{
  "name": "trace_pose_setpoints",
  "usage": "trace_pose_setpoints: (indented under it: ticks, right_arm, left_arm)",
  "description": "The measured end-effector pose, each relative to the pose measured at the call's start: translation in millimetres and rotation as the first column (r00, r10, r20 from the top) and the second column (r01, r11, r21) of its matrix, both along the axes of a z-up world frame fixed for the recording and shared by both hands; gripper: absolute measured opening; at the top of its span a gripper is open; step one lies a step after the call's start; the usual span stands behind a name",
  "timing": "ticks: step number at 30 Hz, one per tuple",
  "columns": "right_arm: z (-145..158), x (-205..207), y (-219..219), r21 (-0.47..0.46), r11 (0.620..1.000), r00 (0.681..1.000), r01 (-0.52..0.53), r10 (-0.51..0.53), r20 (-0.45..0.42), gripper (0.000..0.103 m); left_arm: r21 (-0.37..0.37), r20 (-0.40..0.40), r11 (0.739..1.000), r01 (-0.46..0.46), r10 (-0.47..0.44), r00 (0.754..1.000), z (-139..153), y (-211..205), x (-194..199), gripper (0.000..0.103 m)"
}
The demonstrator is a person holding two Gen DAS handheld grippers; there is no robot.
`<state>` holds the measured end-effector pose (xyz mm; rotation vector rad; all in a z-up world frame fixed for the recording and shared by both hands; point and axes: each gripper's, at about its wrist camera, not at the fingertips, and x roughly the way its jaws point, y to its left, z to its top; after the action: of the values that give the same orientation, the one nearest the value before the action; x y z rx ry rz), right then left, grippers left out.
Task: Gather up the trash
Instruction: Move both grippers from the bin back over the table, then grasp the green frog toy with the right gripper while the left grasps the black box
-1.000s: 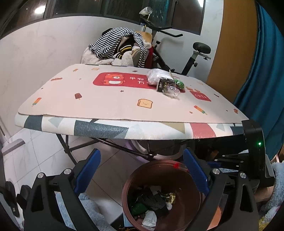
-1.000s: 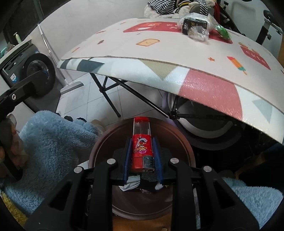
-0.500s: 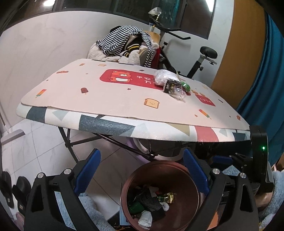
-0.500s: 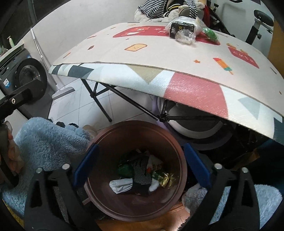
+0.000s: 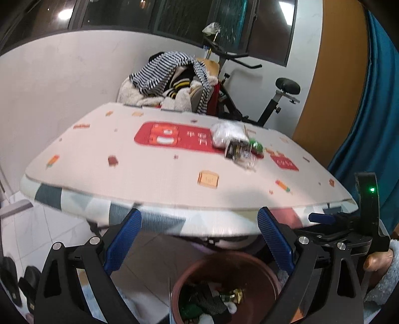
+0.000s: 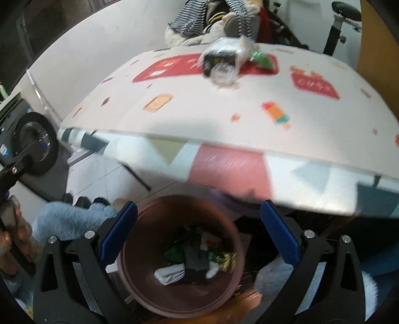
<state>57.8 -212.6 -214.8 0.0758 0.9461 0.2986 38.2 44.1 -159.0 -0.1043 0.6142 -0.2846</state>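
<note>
Your right gripper (image 6: 198,230) hangs wide and empty above the bin (image 6: 149,294), its jaws just opened. Your left gripper (image 5: 199,239), also wide, faces the remaining wrappers (image 5: 234,144) on the table (image 5: 159,174).

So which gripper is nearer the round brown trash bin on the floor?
Right, though not by much. The right gripper hangs open almost directly above the brown trash bin; the left gripper, also open, frames it from further back, the bin low in its view.

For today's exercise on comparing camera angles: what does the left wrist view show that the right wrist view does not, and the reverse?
Only the left wrist view: the dark window and the teal curtain.
Only the right wrist view: a washing machine and a fluffy blue sleeve.
Both: the patterned table with a pile of wrappers, the brown trash bin below, and open tongs.
</note>
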Motion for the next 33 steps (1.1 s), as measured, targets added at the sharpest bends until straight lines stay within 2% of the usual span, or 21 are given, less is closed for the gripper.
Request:
trace_pose_setpoints:
  ticks: [3, 6, 14, 16, 18, 21, 25, 28, 30, 33]
  right_arm:
    - [16, 10, -7, 0.017, 0.999, 0.998, -0.044, 0.043, 0.055, 0.097]
    - [31, 25, -19, -0.009, 0.999, 0.991, -0.037, 0.038, 0.127, 0.097]
    - [38, 87, -53, -0.071, 0.997, 0.996, -0.011, 0.018, 0.090, 0.097]
    - [38, 104, -63, -0.126, 0.991, 0.995, 0.034, -0.022, 0.099, 0.097]
    - [39, 116, -74, -0.126, 0.989, 0.991, 0.071, -0.055, 0.124, 0.097]
    - [38, 139, -96, -0.060, 0.990, 0.983, 0.129, -0.119, 0.142, 0.097]
    - [31, 175, -113, 0.025, 0.983, 0.977, 0.180, -0.182, 0.109, 0.096]
    - [23, 201, -111, 0.079, 0.982, 0.981, 0.171, -0.177, 0.073, 0.086]
    - [20, 213, -105, 0.124, 0.979, 0.984, 0.160, -0.169, 0.062, 0.074]
    - [14, 233, -100, 0.206, 0.962, 0.982, 0.177, -0.185, 0.022, 0.071]
  left_arm:
    - [-0.006, 0.018, 1.000, -0.003, 0.003, 1.000, 9, 0, 14, 0.092]
    - [-0.008, 0.039, 1.000, -0.007, 0.007, 0.999, 17, -1, 28, 0.092]
    - [-0.013, 0.042, 1.000, -0.002, 0.003, 0.999, 21, -10, 72, 0.092]
    - [-0.010, 0.034, 1.000, 0.007, -0.006, 0.999, 20, -16, 83, 0.092]
    - [-0.011, 0.027, 1.000, 0.013, -0.012, 1.000, 19, -21, 93, 0.092]
    - [-0.014, 0.019, 1.000, 0.017, -0.016, 1.000, 18, -27, 106, 0.092]
    - [-0.028, 0.003, 1.000, 0.012, -0.011, 1.000, 14, -32, 121, 0.092]
    - [-0.034, -0.010, 0.999, 0.013, -0.014, 1.000, 9, -36, 129, 0.092]
    - [-0.033, -0.019, 0.999, 0.016, -0.017, 1.000, 6, -40, 134, 0.092]
    - [-0.040, -0.029, 0.999, 0.027, -0.028, 0.999, 3, -45, 139, 0.089]
